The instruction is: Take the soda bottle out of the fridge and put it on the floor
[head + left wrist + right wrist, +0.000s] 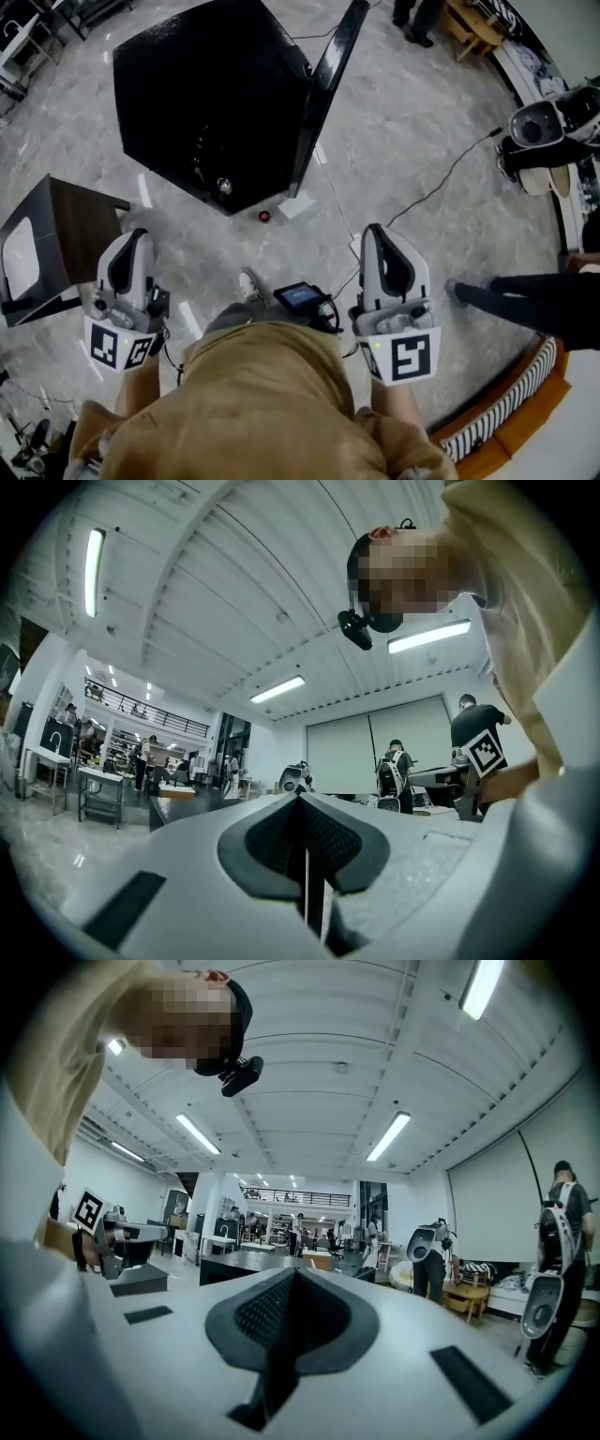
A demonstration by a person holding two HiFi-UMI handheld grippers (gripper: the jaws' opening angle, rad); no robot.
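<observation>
Soda bottle (264,216), which we see from above as little more than a red cap, appears to stand on the grey floor (403,141) at 12 o'clock from us. It is just off the near corner of the black fridge (206,94), whose door (328,84) hangs open at the fridge's 3 o'clock. We hold the left tool (136,234) and the right tool (375,230) level, well apart from the bottle. Both have their jaws together on nothing.
</observation>
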